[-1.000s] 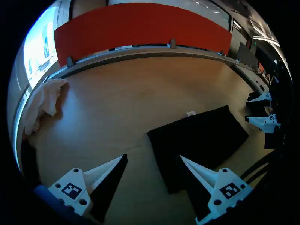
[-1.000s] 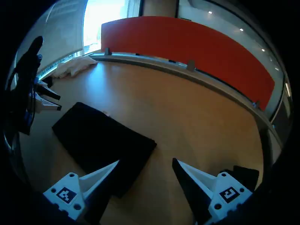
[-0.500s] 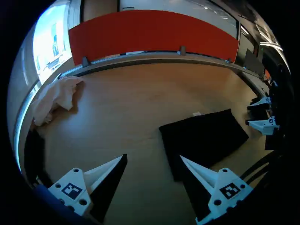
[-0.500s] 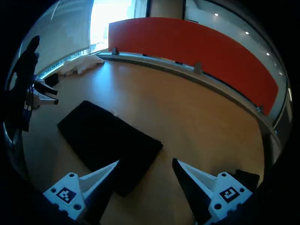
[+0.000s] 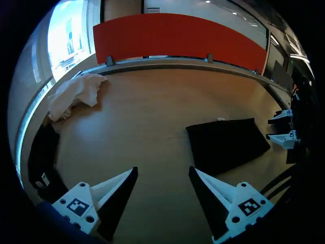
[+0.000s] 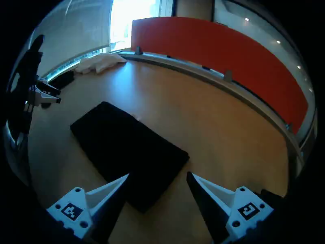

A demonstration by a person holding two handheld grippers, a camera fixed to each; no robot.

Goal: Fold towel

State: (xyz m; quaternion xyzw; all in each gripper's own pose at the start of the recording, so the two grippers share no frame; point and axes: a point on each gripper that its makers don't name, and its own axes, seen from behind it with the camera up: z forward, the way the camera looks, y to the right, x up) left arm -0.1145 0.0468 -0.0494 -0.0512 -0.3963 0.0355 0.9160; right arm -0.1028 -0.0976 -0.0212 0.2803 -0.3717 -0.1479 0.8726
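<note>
Black towel lies flat mid-table, folded to a rectangle. Edges straight, corners square, with bare wood table open on every side. Surface smooth and matte. Left gripper and right gripper flank it, jaws spread wide, holding nothing. White cloth heaped at far rim, well apart, below red divider.

White wedge-shaped fingers with black inner faces — each base bearing a square black-and-white marker and screw holes.
</note>
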